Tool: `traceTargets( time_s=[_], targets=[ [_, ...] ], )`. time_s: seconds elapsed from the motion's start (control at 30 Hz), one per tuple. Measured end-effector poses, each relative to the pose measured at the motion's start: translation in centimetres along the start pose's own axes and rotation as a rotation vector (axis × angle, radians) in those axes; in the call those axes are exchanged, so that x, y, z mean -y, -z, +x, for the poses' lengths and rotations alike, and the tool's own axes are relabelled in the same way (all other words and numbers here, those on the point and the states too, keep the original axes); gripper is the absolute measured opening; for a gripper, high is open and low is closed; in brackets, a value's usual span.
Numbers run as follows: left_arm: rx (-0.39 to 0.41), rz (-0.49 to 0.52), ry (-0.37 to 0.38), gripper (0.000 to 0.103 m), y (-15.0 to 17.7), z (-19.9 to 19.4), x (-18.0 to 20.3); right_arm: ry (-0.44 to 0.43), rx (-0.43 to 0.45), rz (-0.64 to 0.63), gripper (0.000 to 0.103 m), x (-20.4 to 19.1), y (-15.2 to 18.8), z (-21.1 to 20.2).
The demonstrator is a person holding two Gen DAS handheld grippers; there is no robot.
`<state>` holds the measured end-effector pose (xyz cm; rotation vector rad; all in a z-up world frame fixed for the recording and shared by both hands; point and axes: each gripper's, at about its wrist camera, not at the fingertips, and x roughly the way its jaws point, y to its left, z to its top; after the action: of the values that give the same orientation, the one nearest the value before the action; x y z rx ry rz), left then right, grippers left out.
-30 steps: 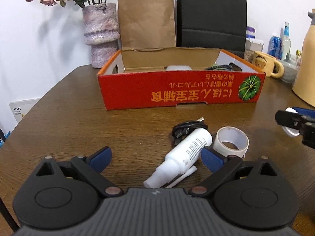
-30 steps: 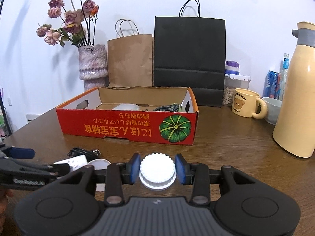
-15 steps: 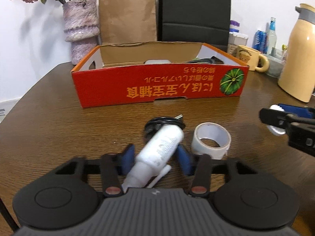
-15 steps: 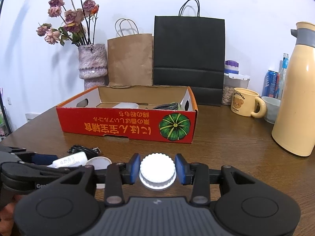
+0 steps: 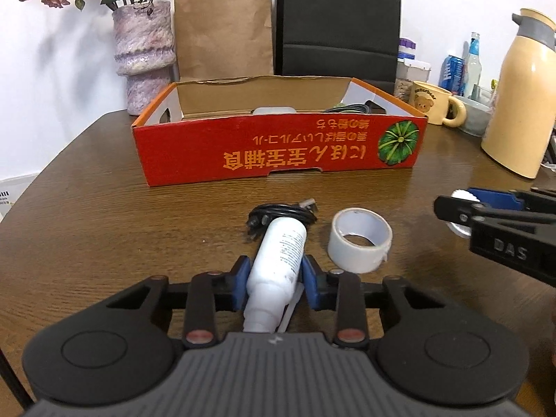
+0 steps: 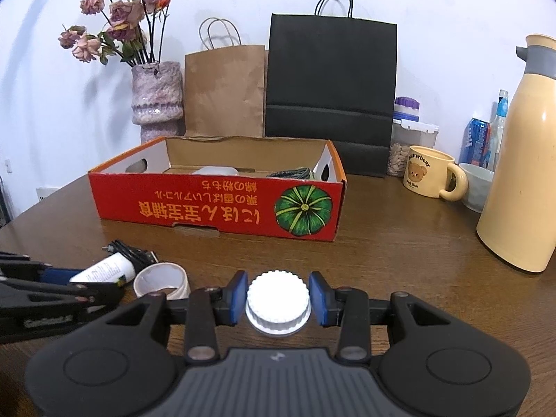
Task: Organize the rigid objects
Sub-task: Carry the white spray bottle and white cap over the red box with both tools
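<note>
A white bottle (image 5: 283, 243) lies on the wooden table, base pointing away from me. My left gripper (image 5: 276, 276) is shut on its body, blue pads pressed on both sides. Touching its far end is a coiled black cable (image 5: 281, 213), and a white tape roll (image 5: 359, 239) sits just to the right. My right gripper (image 6: 278, 295) is shut on a white ridged cap (image 6: 278, 312) low over the table. An open red cardboard box (image 5: 278, 153) stands beyond, with a white item and a cable inside. The right wrist view shows the bottle (image 6: 107, 271) and the tape roll (image 6: 161, 279) at lower left.
Behind the box stand a vase (image 5: 144, 52) of dried roses, a brown paper bag (image 5: 222, 31) and a black bag (image 5: 337, 24). A tall cream thermos (image 6: 521, 173), a bear mug (image 6: 429, 175), a bowl and bottles crowd the right side. The table's rounded edge curves at left.
The left gripper's jaws went from wide open to closed on the white bottle. It also came slightly forward around the bottle. The right gripper kept still, holding the cap.
</note>
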<state>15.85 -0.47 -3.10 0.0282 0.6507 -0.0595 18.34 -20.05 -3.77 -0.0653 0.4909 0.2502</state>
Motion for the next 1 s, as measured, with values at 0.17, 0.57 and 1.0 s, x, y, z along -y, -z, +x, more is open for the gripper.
traceTargets(
  time_s=[0.17, 0.57, 1.0],
  targets=[
    [0.012, 0.013, 0.009, 0.033, 0.8, -1.2, 0.7, 0.010, 0.003, 0.001, 0.038, 0.1, 0.0, 0.0],
    [0.080, -0.065, 0.004, 0.031, 0.8, -3.6, -0.3, 0.008, 0.031, 0.007, 0.038, 0.2, 0.3, -1.2],
    [0.177, -0.132, -0.009, 0.030, -3.1, -5.3, -1.6, -0.021, 0.082, -0.011, 0.038, -0.3, -1.4, -2.5]
  ],
)
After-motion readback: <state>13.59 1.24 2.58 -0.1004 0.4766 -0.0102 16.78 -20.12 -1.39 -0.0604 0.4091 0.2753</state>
